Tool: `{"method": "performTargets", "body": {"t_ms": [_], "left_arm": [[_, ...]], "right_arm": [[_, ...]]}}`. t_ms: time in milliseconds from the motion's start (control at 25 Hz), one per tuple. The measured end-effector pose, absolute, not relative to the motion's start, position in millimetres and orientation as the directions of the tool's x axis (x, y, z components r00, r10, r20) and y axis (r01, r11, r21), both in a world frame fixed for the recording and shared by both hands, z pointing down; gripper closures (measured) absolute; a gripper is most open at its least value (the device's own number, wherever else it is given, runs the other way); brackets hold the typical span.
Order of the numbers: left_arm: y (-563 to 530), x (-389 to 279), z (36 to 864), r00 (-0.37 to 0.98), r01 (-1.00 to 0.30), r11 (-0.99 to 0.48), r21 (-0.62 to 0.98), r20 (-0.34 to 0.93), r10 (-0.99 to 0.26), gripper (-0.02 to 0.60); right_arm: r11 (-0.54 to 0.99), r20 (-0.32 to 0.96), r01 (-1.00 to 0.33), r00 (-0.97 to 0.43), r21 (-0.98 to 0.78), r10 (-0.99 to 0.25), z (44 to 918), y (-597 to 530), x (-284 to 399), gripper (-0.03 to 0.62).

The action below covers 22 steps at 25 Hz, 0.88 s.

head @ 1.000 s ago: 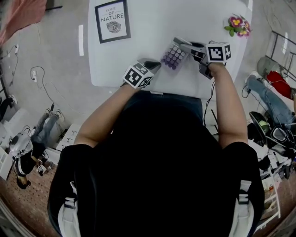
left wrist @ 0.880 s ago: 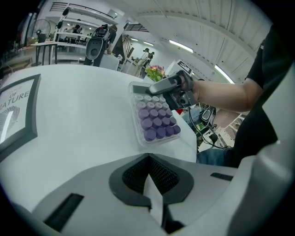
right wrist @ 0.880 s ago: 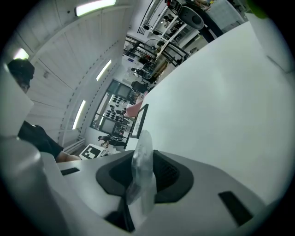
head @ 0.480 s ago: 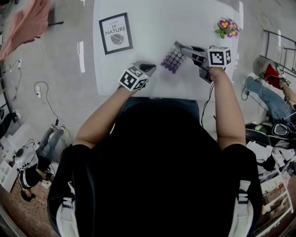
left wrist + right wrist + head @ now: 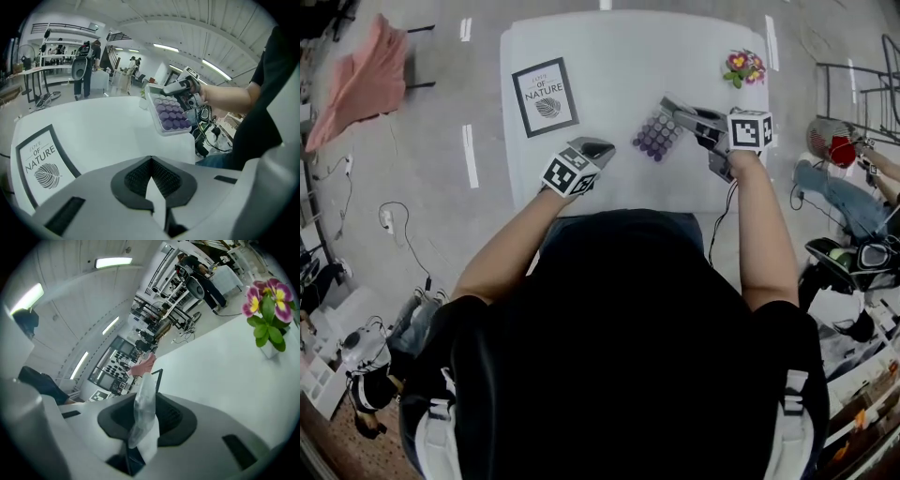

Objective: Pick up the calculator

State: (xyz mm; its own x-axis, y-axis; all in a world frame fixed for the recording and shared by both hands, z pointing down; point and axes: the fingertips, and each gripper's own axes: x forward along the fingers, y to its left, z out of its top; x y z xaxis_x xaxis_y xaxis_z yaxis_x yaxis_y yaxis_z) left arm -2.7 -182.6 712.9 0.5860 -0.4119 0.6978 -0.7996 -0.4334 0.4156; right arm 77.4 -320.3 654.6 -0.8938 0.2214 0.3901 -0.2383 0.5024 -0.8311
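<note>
The calculator (image 5: 657, 135) is a pale slab with rows of purple keys. It hangs tilted above the white table (image 5: 609, 56), and my right gripper (image 5: 682, 113) is shut on its far edge. In the right gripper view that pale edge (image 5: 142, 411) stands upright between the pads. The left gripper view shows the calculator (image 5: 169, 114) in the air with the right gripper (image 5: 180, 87) clamped on its top. My left gripper (image 5: 596, 149) hovers to the calculator's left, apart from it. Its jaws (image 5: 151, 160) meet with nothing between them.
A framed print reading "Love of Nature" (image 5: 546, 96) lies at the table's left. A small pot of pink and yellow flowers (image 5: 742, 67) stands at the back right corner. A pink cloth (image 5: 361, 80) hangs off to the far left. Clutter and cables lie on the floor at both sides.
Both grippers have risen. The right one has carried the calculator up off the table, still clamped. The left gripper has drawn slightly away from the calculator.
</note>
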Motion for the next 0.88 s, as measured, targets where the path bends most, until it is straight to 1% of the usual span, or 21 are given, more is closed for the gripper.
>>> {"method": "performTargets", "body": {"t_ms": [120,520,720,880], "left_arm": [[-182.5,-9.1,704.9,0.591,-0.793,-0.457,0.403,0.692,-0.414,0.565],[-180.2,-23.8,667.7,0.603,-0.779,-0.507,0.368,0.659,-0.449,0.565],[-170.6,-30.9,653.1,0.614,-0.767,-0.537,0.353,0.647,-0.452,0.565],[-166.3,-42.9,639.5,0.612,-0.766,-0.551,0.331,0.638,-0.467,0.565]], "right_arm": [[0.538,0.369,-0.22,-0.911,-0.813,0.185,638.5,-322.2,76.5,0.485],[0.508,0.377,-0.301,-0.925,-0.807,0.051,606.1,-309.2,98.0,0.485],[0.583,0.314,-0.241,-0.949,-0.776,0.026,574.4,-303.2,91.6,0.485],[0.571,0.323,-0.278,-0.946,-0.772,-0.024,559.6,-297.4,96.7,0.485]]}}
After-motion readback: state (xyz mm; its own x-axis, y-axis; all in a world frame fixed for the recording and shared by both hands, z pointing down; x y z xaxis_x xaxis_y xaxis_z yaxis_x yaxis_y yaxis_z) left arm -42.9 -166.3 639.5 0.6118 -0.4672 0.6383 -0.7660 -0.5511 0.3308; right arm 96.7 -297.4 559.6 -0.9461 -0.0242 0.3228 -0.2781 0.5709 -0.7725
